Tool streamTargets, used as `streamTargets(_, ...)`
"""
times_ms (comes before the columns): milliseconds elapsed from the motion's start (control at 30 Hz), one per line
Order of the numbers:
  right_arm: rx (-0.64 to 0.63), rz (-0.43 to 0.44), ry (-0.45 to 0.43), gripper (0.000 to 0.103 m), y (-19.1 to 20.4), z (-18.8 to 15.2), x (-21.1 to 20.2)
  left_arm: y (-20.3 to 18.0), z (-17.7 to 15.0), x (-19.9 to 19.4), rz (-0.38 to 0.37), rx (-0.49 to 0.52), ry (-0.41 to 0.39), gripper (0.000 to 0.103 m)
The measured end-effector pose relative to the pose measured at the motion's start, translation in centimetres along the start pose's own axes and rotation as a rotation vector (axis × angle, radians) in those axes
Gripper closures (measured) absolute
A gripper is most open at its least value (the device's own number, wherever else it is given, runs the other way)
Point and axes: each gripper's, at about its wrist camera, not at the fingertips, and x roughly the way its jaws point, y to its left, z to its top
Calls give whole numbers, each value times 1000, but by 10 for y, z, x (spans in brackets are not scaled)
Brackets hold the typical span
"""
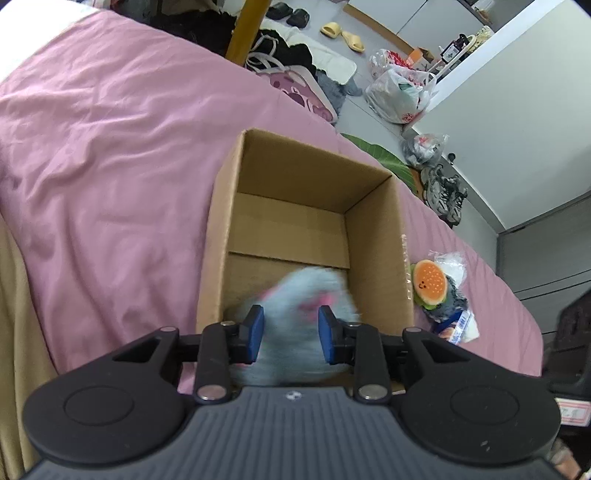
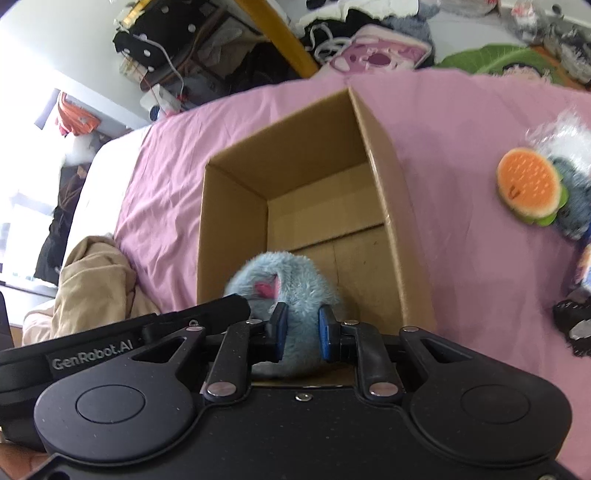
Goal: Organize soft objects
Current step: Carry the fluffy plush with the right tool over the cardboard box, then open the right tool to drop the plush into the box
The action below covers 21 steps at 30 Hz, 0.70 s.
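- Blue plush, furry with pink patches, low at the near end of the box, partly inside it.
- Right gripper: jaws clenched on the plush, blue pads pressed into the fur on both sides.
- Left gripper: jaws spread wider, plush blurred between and beyond them; cannot tell whether the pads touch the fur.
- Left gripper's black body also visible in the right wrist view, just left of the right one, close to the plush.
- Box: open-topped brown cardboard, upright on the bed, floor flaps bare beyond the plush.
- Bed covered by a wrinkled pink sheet; tan cloth bunched at its edge, left of the box.
- Burger plush, orange bun with a small face, on the sheet right of the box, apart from it.
- Grey fuzzy item touching the burger plush on its far side; clear plastic wrapper just behind.
- Past the bed on the floor: yellow slippers, plastic bags, sneakers.
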Motion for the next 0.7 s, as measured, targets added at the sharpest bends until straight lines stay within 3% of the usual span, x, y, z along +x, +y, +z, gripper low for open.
streamTargets(300, 6, 15, 21, 80, -5, 0, -9, -3, -2, -8, 25, -6, 11, 66)
streamTargets(533, 11, 25, -31, 72, -11, -7, -37, -12, -6, -27, 28, -12, -31, 42)
streamTargets(633, 4, 24, -67, 55, -14, -12, -53, -17, -9, -36, 37, -14, -59, 29)
streamTargets(700, -7, 19, -96, 46, -14, -15, -62, -21, -13, -43, 47, -15, -79, 27)
